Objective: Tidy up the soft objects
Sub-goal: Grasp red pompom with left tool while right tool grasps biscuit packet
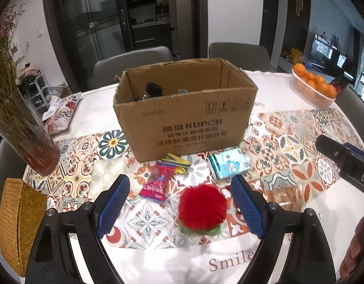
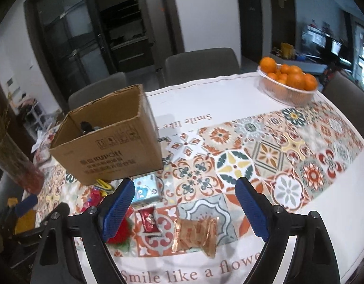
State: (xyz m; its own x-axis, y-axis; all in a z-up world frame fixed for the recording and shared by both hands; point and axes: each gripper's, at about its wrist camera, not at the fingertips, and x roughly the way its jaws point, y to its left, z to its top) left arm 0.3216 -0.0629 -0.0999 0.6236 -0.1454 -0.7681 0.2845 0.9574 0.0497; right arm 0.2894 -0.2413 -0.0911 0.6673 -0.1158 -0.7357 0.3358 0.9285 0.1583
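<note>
A red fluffy pompom with a green base (image 1: 202, 210) lies on the patterned tablecloth, between the fingers of my open left gripper (image 1: 180, 187), nearer the right finger. It shows partly hidden behind a finger in the right wrist view (image 2: 121, 233). An open cardboard box (image 1: 184, 108) stands behind it, dark items inside. In front of the box lie a red-pink packet (image 1: 156, 182), yellow-blue bands (image 1: 178, 163) and a teal tissue pack (image 1: 229, 165). My right gripper (image 2: 184, 189) is open and empty above a clear snack packet (image 2: 196, 234) and a small red wrapper (image 2: 149, 219).
A glass vase of dried flowers (image 1: 21, 127) stands at the left, a woven basket (image 1: 16, 222) at the near left edge. A basket of oranges (image 2: 287, 82) sits at the far right. A floral pouch (image 1: 63, 111) lies left of the box. Chairs surround the table.
</note>
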